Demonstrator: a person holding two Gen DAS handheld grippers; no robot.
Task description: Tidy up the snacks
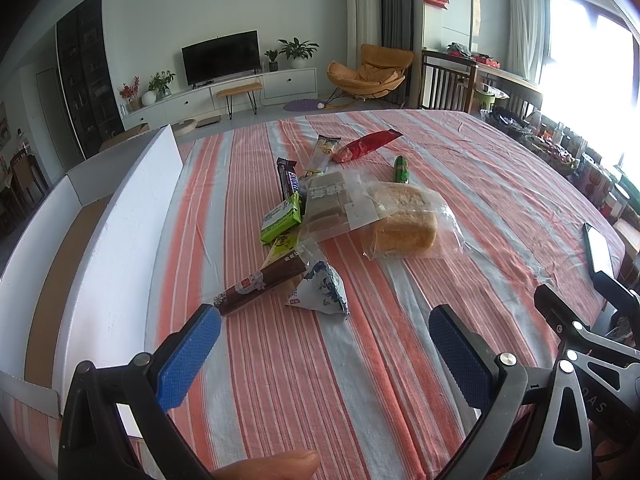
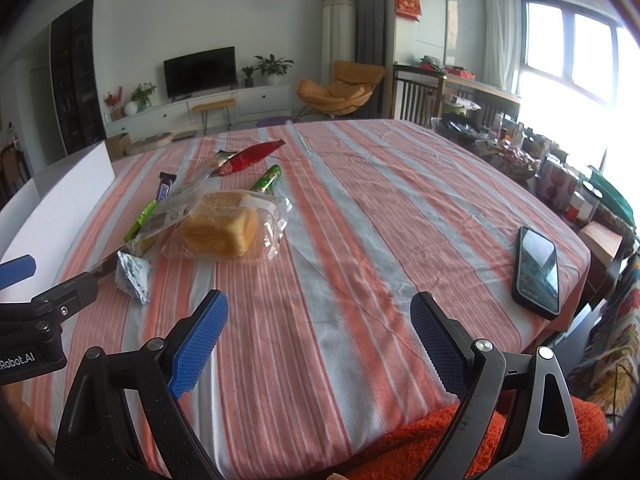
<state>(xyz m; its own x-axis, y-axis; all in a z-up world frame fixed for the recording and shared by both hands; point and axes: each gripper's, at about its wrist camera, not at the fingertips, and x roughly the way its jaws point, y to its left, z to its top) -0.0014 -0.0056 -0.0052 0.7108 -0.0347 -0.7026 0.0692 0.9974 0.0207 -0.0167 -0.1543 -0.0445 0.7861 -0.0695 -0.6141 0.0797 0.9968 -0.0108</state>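
The snacks lie in a loose heap on the striped tablecloth (image 1: 400,360), left of the table's middle, and the nearest of them is a long brown bar (image 1: 262,285) whose long axis runs from near-left to far-right, its near end just beyond the tip of the left gripper's left finger. Just to its right sits a small blue-and-white pyramid packet (image 1: 322,292), touching or almost touching the bar. Farther back come a green wrapper (image 1: 282,218), a dark chocolate bar (image 1: 289,180) lying nearly straight away from the viewer, a clear bag of brown slabs (image 1: 326,204) and a bagged loaf of bread (image 1: 404,220), with a red packet (image 1: 366,145) and a small green stick (image 1: 401,169) at the far edge of the group. The white box (image 1: 120,232), standing open along the left side of the table, looks like the place the snacks are meant to go. The left gripper (image 1: 324,344) hovers low over the cloth with its blue pads spread wide and nothing between them; the heap is straight ahead and slightly left of it. The right gripper (image 2: 316,336) is likewise spread and empty, but the heap lies well off to its far left, with a phone (image 2: 537,272) to its right. The left hand is clearly nearer, and the brown bar would probably be best taken across its narrow width.
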